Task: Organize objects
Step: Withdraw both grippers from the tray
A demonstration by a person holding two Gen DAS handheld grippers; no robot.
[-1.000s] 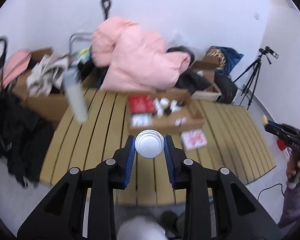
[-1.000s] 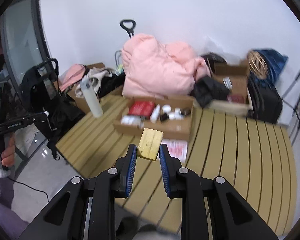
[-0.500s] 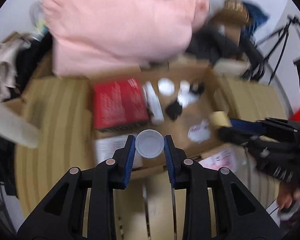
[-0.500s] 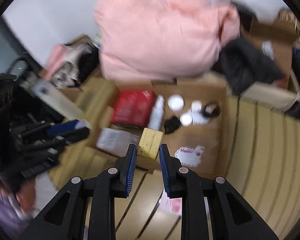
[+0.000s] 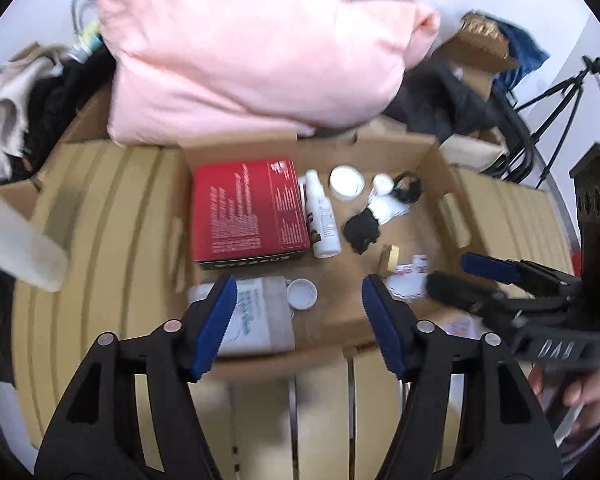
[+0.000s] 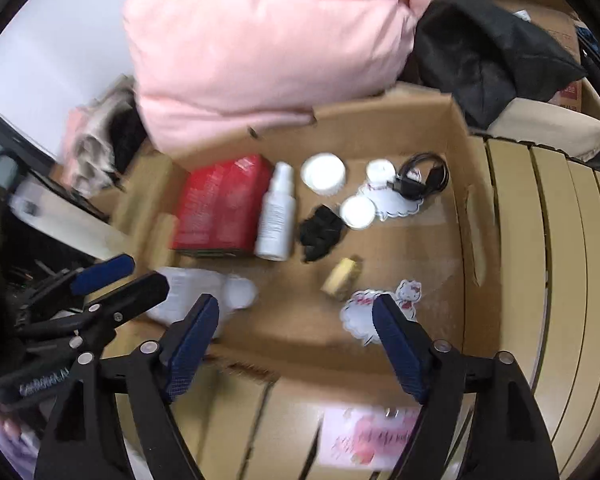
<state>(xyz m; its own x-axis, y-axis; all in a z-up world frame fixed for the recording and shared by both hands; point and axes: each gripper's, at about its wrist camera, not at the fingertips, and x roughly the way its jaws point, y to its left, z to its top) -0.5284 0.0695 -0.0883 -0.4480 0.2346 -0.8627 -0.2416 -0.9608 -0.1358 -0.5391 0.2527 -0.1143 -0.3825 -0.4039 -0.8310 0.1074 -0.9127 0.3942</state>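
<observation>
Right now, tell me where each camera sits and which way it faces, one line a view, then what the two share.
Left wrist view: rides the left gripper, looking steeply down along its open blue-padded fingers into the cardboard box; the right gripper and a hand show at right.
Right wrist view: rides the right gripper, also tilted down into the box; the left gripper shows at left.
Shared: the red box, white spray bottle, small yellow block and pink bedding behind.
</observation>
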